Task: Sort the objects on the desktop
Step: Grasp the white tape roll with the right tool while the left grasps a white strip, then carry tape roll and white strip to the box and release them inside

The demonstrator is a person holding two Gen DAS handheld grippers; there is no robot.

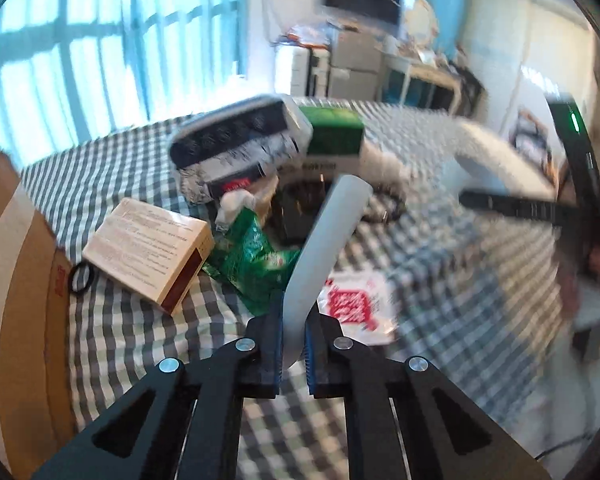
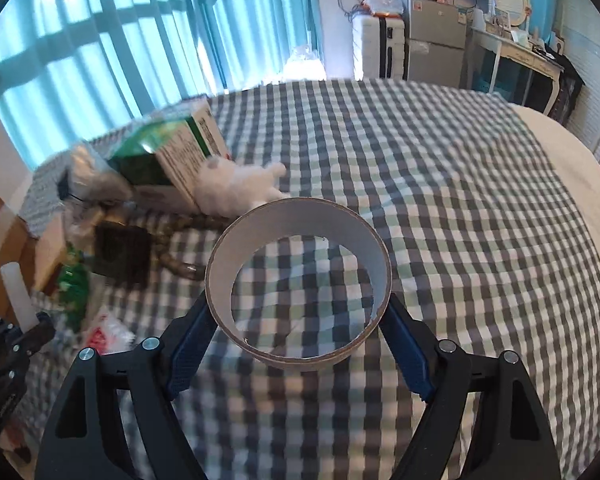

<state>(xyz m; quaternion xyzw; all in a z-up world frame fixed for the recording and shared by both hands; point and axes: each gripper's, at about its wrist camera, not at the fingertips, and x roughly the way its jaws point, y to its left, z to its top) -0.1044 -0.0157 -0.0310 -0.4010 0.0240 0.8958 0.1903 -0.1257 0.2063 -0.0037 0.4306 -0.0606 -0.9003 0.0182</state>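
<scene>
Left gripper (image 1: 292, 344) clamps white stick (image 1: 324, 248); right gripper (image 2: 300, 348) clamps tape ring (image 2: 298, 280).

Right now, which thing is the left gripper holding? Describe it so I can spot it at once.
Start at the checked cloth, then find the heap of boxes and wrappers. In front of the heap, the left gripper is shut on a pale stick that rises slantwise from its jaws. Unlike the printed boxes and the green wrapper beside it, it is plain, smooth, whitish and round-ended.
</scene>
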